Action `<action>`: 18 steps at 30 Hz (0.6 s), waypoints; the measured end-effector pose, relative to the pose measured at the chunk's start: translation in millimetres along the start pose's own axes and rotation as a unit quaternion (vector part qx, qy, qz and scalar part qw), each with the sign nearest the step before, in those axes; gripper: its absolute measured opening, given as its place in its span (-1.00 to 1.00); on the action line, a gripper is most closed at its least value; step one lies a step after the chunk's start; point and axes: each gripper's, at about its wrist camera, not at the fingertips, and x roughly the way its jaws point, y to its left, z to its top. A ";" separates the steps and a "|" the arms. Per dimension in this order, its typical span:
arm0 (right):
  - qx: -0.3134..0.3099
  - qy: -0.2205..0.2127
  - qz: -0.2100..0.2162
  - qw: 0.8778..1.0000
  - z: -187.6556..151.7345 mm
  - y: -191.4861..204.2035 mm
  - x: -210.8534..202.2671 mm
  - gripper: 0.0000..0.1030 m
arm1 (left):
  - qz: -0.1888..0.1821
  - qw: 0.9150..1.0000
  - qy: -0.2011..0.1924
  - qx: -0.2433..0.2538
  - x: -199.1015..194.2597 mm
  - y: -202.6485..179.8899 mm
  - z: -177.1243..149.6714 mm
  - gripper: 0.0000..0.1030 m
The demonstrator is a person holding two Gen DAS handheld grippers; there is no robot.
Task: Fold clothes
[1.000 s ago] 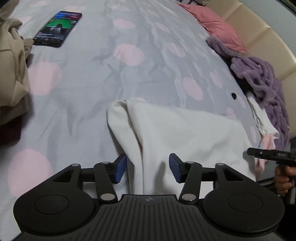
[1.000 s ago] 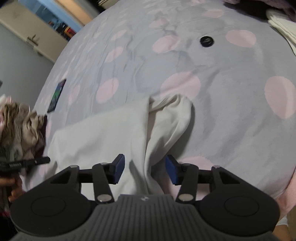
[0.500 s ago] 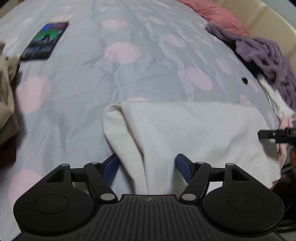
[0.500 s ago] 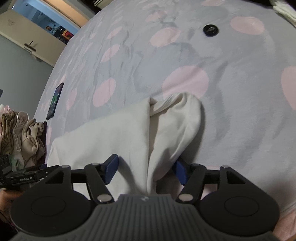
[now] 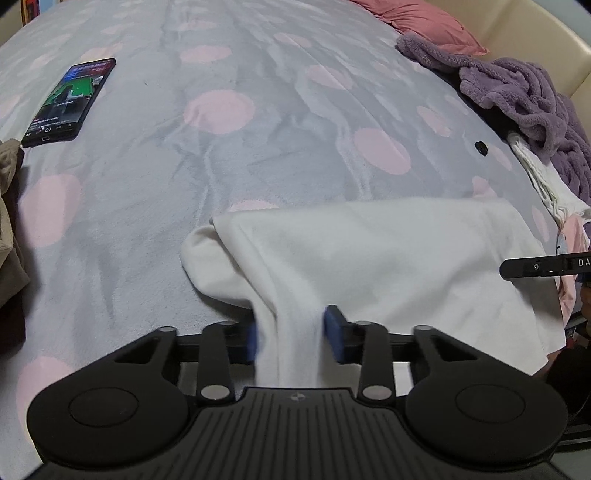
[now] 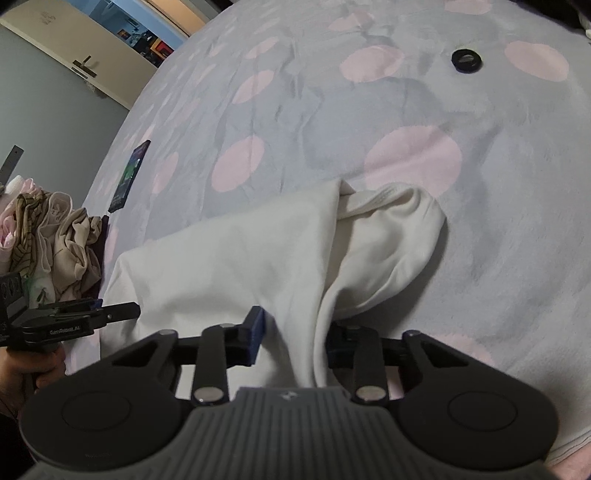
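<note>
Pinching a bunched edge of the white garment (image 5: 388, 258), the left tongs (image 5: 291, 338) grip one near corner while the right tongs (image 6: 293, 334) close on the other, so the cloth spreads taut between them; it lies on the dotted bed (image 5: 258, 147), sleeves tucked under, with a phone (image 5: 70, 101) well apart

A white garment (image 5: 388, 258) lies on a grey bedspread (image 5: 258, 155) patterned with pink dots; far right, a purple blanket (image 5: 524, 92) and pink pillow (image 5: 424, 18).
</note>
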 end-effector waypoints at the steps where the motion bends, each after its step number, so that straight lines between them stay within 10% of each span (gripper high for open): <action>1: -0.001 -0.002 0.001 1.000 0.0 1.1 -1.2 -0.49 | 0.000 1.000 0.000 -0.001 -0.9 0.0 0.2 -0.52; 18: -0.028 -0.057 0.040 0.997 2.2 37.0 -49.5 -0.71 | -0.037 0.998 -0.048 -0.007 -52.9 -12.7 14.0 -0.83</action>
